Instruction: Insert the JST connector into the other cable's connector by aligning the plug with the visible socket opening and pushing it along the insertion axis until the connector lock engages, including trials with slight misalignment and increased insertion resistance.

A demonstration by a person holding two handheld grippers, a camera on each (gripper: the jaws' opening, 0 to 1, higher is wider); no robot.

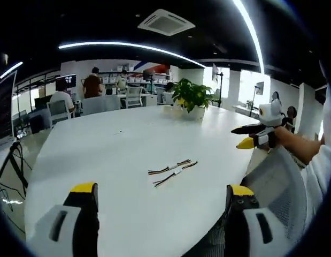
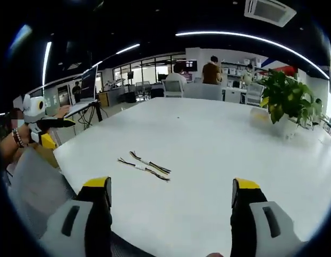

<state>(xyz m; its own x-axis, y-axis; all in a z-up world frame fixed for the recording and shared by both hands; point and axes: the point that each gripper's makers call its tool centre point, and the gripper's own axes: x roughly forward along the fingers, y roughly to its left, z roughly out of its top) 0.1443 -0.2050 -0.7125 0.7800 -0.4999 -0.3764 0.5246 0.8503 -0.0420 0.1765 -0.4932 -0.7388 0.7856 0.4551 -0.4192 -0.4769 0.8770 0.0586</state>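
Two short multi-coloured cables lie side by side on the white table (image 1: 101, 150). Each carries a small white JST connector: upper cable (image 1: 172, 167), lower cable (image 1: 177, 172). In the right gripper view the same pair lies ahead, far cable (image 2: 150, 163) and near cable (image 2: 138, 167). My left gripper (image 1: 162, 188) is open and holds nothing, well short of the cables. My right gripper (image 2: 170, 184) is also open and holds nothing, back from them. A hand holds the right gripper (image 1: 249, 137) above the table's right edge. The left gripper (image 2: 46, 131) is at the left.
A potted plant (image 1: 192, 96) stands at the far side of the table (image 2: 218, 139). A grey mesh chair back (image 1: 277, 187) is close beside the near edge. People sit at desks in the background, and chairs stand beyond the table.
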